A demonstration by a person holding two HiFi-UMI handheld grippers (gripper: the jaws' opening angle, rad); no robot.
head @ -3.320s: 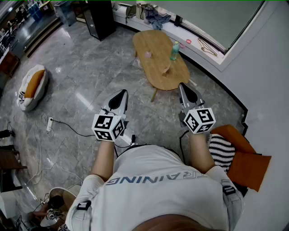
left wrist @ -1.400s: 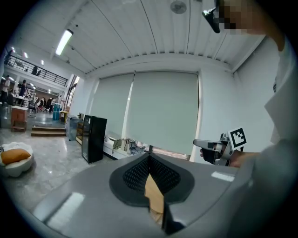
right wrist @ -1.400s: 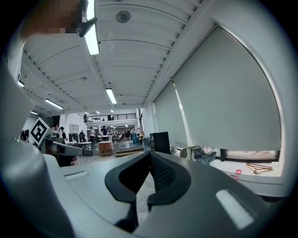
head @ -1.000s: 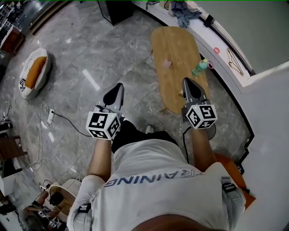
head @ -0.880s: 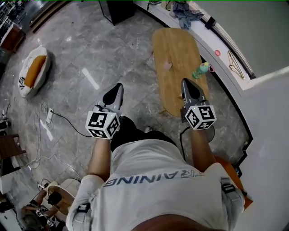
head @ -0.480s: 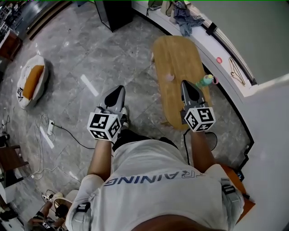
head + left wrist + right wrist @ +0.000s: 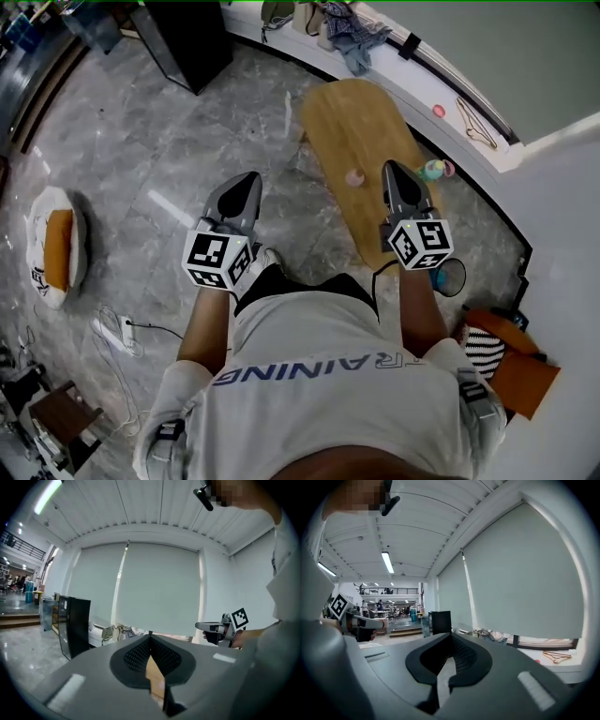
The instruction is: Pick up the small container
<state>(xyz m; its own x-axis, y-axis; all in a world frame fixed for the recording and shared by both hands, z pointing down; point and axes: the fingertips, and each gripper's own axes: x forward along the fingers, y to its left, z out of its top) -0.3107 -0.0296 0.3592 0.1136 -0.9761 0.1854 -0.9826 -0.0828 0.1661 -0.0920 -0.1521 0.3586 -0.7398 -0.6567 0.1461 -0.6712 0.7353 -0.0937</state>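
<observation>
Overhead, in the head view, the small container [image 7: 354,177], a pink cup-like thing, stands on the wooden table [image 7: 345,117], just left of the right gripper [image 7: 393,171]. A green bottle [image 7: 431,171] stands near the gripper's other side, at the table's edge. As I judge it, a reach with the jaws closed would push the light cup over, and a wide swing could clip the bottle. Both forearms are held forward, grippers pointing ahead, the left gripper [image 7: 247,180] over the floor, apart from the table.

Left gripper view: its jaws are pressed together on nothing, aimed level at the blind.

Right gripper view: jaws likewise closed and empty, aimed level, not down; the container is out of sight.
</observation>
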